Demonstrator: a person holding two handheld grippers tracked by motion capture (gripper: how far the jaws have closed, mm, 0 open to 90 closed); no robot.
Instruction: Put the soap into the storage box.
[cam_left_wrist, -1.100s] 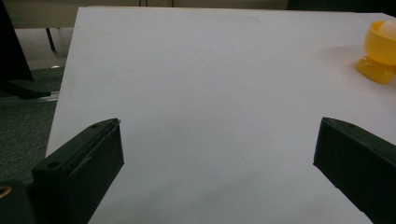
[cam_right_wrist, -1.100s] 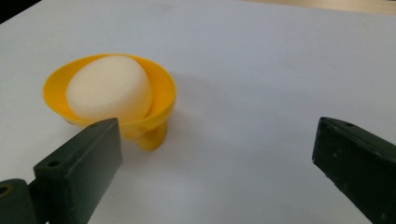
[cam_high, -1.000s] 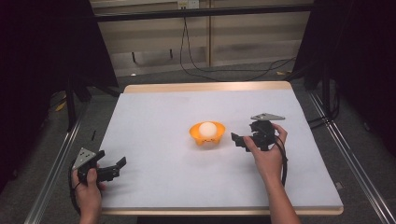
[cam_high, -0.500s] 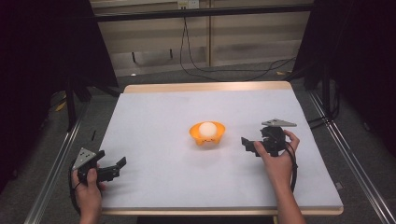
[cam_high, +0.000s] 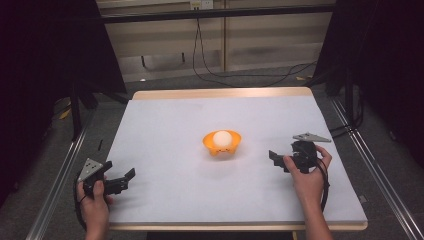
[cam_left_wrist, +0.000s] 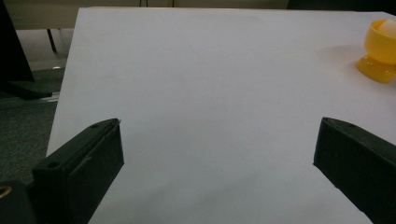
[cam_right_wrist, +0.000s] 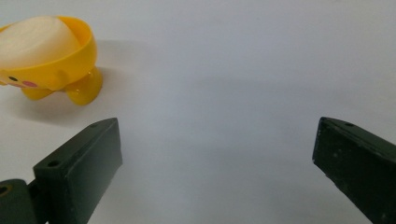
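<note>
Centrally, I found the orange cup (cam_high: 222, 143) holding a white ball (cam_high: 221, 137) on the white table (cam_high: 175, 125), apart from my right gripper (cam_high: 276, 158), whose 2 jaws stood wide and empty. My left gripper (cam_high: 125, 179) sat near the table's left front corner, likewise wide and empty. Bare surface lay between both grippers.

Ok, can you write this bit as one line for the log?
left hand-held gripper: open, empty | right hand-held gripper: open, empty | egg: in cup
</note>
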